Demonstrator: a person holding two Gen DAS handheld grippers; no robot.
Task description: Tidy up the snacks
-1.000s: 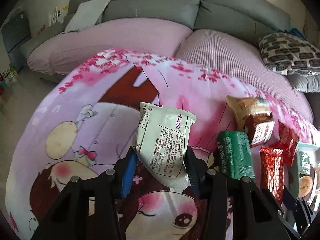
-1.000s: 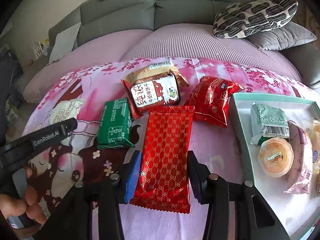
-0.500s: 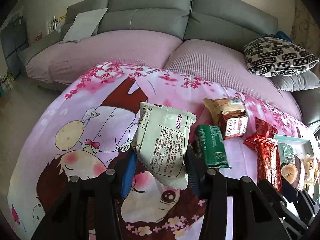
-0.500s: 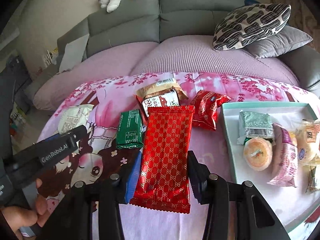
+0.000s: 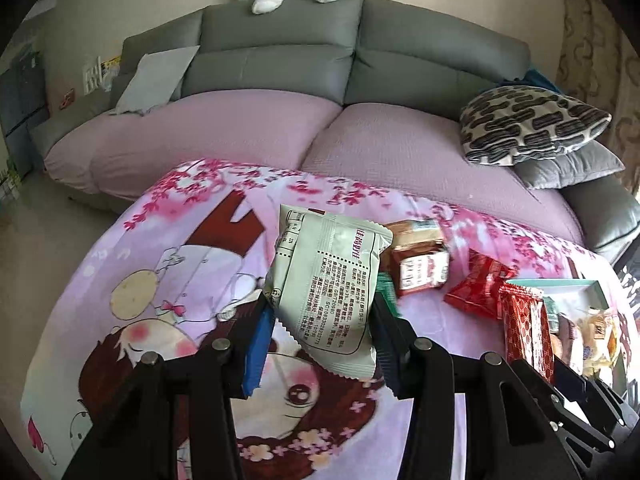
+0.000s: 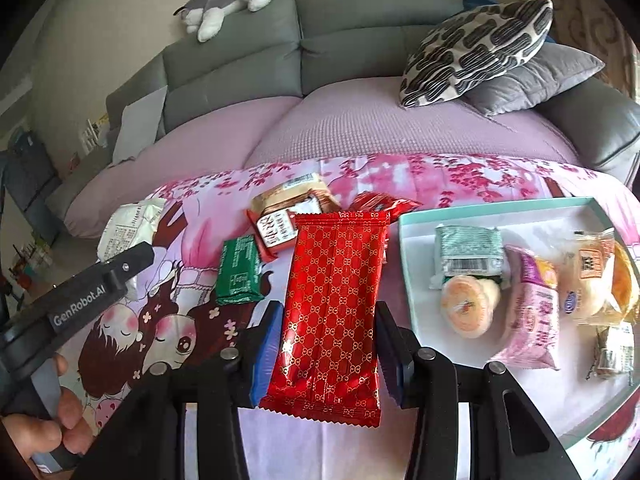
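The shallow white tray with a pale teal rim [image 6: 404, 240] lies at the right of the cartoon-printed pink cloth [image 6: 168, 312] and already holds a handful of wrapped snacks, among them a grey-green foil packet [image 6: 468, 248], a round orange cake in clear wrap [image 6: 468, 304] and a pink-purple pouch [image 6: 528, 320], so by my reading the sorting is about half done. Two more are in hand: the right gripper [image 6: 326, 344] is clenched on a long red foil packet with a gold lattice print [image 6: 336, 300], lifted just left of the tray's near rim, and the left gripper [image 5: 320, 328] is clamped on a pale green-white crinkled pouch with printed text [image 5: 328, 284], raised over the middle of the cloth. Left on the cloth are a dark green packet [image 6: 240, 272], a brown-and-red bag [image 6: 284, 216] and a crumpled red wrapper [image 6: 380, 202], close together beside the tray. The tray's front and left strip look bare, leaving room to set packets down; its raised rim is the edge to clear. The grey sofa [image 6: 360, 32] lies well behind, out of the way.
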